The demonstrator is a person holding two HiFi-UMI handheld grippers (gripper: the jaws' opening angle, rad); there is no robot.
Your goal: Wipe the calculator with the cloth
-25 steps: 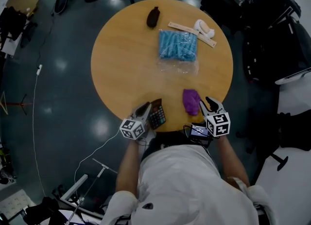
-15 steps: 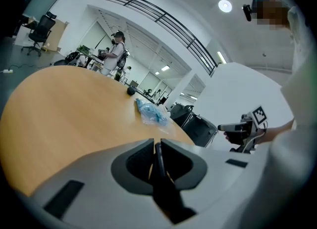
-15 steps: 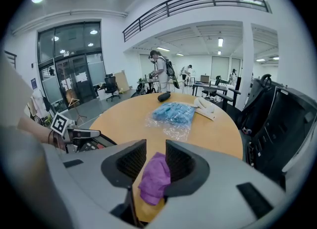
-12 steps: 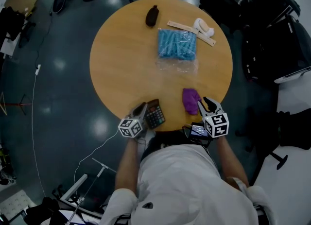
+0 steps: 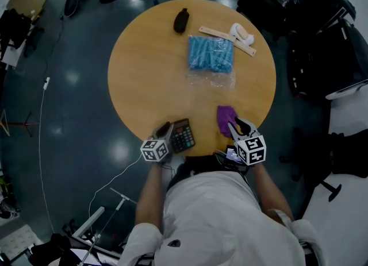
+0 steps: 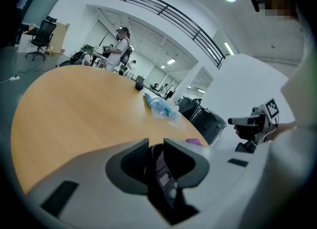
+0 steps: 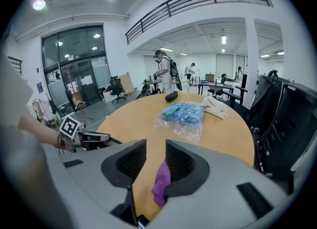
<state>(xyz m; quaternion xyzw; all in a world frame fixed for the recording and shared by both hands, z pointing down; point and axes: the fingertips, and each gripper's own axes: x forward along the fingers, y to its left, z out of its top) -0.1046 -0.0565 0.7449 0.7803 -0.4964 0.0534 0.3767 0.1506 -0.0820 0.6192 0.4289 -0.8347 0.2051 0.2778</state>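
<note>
A black calculator (image 5: 183,135) lies flat near the front edge of the round wooden table (image 5: 149,69). My left gripper (image 5: 165,128) is at its left side. In the left gripper view the calculator's edge (image 6: 162,174) stands between the jaws of the left gripper (image 6: 156,144); they are opening and one side shows a gap. A purple cloth (image 5: 226,119) lies crumpled to the right. My right gripper (image 5: 238,124) hovers at its near right edge, jaws apart. In the right gripper view the cloth (image 7: 161,183) shows low between the jaws of the right gripper (image 7: 156,148), not pinched.
Further back on the table are a clear bag of blue items (image 5: 210,54), a small black pouch (image 5: 181,20) and a beige strip with a white roll (image 5: 234,33). Dark office chairs (image 5: 322,35) crowd the right side. A cable (image 5: 43,115) trails over the floor on the left.
The calculator, tilted up in the left gripper a second ago, now lies flat on the table with the gripper lower. The right gripper has shifted left, closer to the cloth.
</note>
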